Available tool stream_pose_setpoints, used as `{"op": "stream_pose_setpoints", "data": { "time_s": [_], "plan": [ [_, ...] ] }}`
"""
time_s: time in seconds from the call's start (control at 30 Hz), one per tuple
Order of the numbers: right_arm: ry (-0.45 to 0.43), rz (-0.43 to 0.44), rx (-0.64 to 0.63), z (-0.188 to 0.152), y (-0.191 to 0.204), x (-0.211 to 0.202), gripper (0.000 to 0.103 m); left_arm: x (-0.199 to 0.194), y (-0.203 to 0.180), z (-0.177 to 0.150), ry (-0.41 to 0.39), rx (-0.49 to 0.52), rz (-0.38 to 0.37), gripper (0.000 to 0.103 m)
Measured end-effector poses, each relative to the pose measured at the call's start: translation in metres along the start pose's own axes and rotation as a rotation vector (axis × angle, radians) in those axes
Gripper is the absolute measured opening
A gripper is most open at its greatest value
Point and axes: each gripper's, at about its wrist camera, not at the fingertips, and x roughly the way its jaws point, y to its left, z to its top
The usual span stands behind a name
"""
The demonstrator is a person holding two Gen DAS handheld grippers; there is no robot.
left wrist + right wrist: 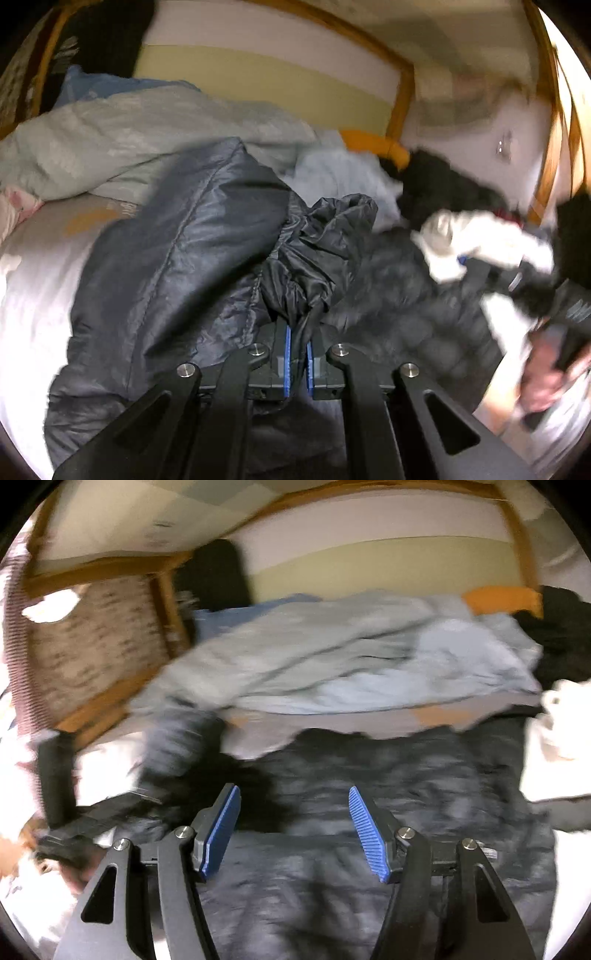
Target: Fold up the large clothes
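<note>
The dark puffy jacket [177, 251] lies spread across the white bed [33, 302], its quilted body running under both tools. In the left wrist view a gathered bit of its thin black fabric, probably a cuff or hem with a cord [310, 258], is pinched in the left gripper [297, 354], whose jaws are closed almost completely on it. In the right wrist view the right gripper [293, 830] hangs over the middle of the jacket [369, 867] with its jaws standing well apart and nothing between them.

This looks like the start of a fold: one edge or sleeve is caught and about to be carried over the body. The next move calls for drawing the held part across the jacket without dragging the whole garment, while the free gripper either pins the body or takes a second edge. The slippery shell may slide out of the grip.

Beyond the jacket lie a pale blue blanket [332, 657], a heap of black and white clothes [461, 229] at the side and a wooden bed frame [162, 602] against the wall. Both views are blurred.
</note>
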Motion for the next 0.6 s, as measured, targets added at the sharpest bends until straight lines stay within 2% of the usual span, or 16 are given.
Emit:
{"op": "stream_pose_setpoints", "data": {
  "time_s": [0.13,0.3,0.47,0.5,0.53,0.6],
  "plan": [
    [0.053,0.005,0.021,-0.007,0.002,0.013,0.064,0.011,-0.020,-0.016,0.049,0.037,-0.035,0.005],
    [0.183,0.123,0.186,-0.023,-0.023,0.046,0.064,0.016,-0.041,-0.028,0.081,0.092,-0.073,0.005],
    [0.228,0.202,0.257,-0.031,-0.032,0.064,0.064,0.015,-0.056,-0.030,0.089,0.157,-0.088,0.006],
    [0.228,0.204,0.253,-0.031,-0.030,0.065,0.064,0.015,-0.058,-0.031,0.087,0.166,-0.087,0.007],
    [0.229,0.202,0.243,-0.032,-0.029,0.066,0.064,0.015,-0.061,-0.033,0.082,0.180,-0.087,0.015],
    [0.232,0.187,0.205,-0.033,-0.022,0.067,0.064,0.012,-0.065,-0.036,0.068,0.209,-0.099,0.021]
  ]
}}
